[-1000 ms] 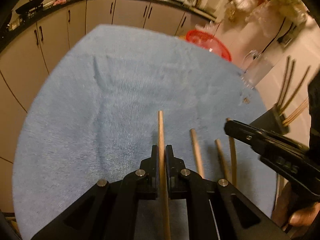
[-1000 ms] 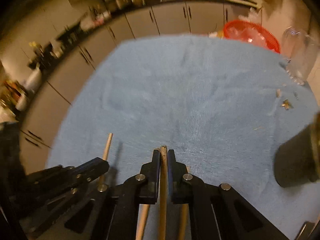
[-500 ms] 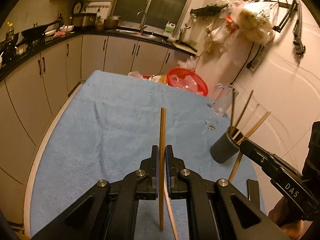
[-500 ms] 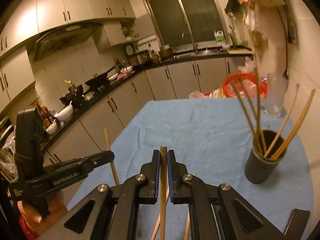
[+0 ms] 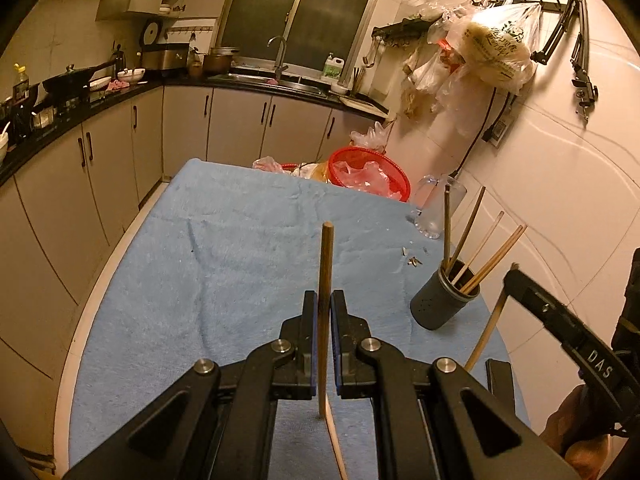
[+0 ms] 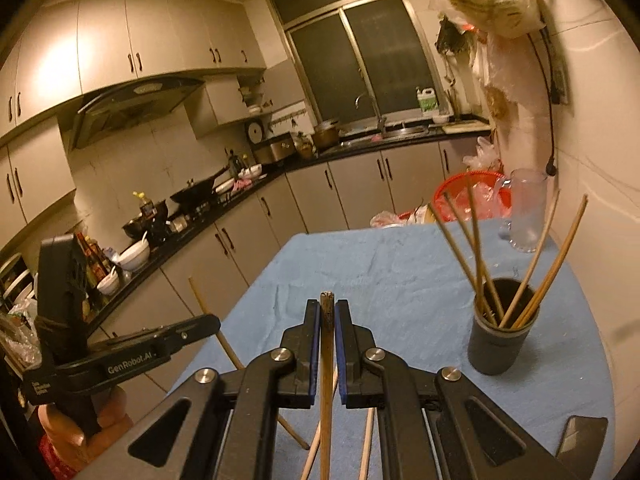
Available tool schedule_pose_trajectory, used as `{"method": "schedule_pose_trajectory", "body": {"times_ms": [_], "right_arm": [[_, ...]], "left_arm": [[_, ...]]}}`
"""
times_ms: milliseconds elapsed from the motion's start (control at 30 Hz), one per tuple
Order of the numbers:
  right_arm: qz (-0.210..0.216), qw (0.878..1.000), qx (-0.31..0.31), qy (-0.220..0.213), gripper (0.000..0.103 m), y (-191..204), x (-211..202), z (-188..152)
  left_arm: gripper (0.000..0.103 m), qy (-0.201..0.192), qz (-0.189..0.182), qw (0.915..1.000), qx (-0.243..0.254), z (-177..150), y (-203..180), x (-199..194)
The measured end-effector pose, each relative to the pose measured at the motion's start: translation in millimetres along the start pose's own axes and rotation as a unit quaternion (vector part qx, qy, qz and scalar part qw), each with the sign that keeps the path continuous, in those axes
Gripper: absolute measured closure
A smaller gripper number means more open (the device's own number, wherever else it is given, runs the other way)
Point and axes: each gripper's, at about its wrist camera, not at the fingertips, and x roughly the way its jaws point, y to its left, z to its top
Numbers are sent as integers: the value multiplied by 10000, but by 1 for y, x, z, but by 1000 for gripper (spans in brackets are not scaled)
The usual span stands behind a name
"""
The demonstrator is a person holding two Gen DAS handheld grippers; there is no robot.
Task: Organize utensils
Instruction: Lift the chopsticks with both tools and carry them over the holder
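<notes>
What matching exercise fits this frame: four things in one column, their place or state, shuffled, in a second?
Things:
1. left tongs
2. dark cup
3. red basket
4. glass mug

Places or states:
A. far end of the blue towel
B. holds several chopsticks upright
C. empty, by the wall
D. shut on one chopstick

Pairs: 1-D, 2-B, 3-A, 4-C

Towel (image 5: pixel 240 264) left open — holder (image 6: pixel 500 344), jug (image 6: pixel 526 216) right.
</notes>
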Motion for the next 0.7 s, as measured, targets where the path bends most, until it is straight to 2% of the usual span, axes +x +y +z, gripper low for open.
{"method": "schedule_pose_trajectory", "body": {"times_ms": [233, 700], "right_arm": [[-204, 9975, 91, -668, 95, -7, -23, 3], [-485, 9944, 253, -906, 95, -31, -42, 23]], "left_arm": [[97, -27, -22, 10000, 57, 2, -4, -3], [97, -95, -222, 9992, 318, 17, -29, -9]]}}
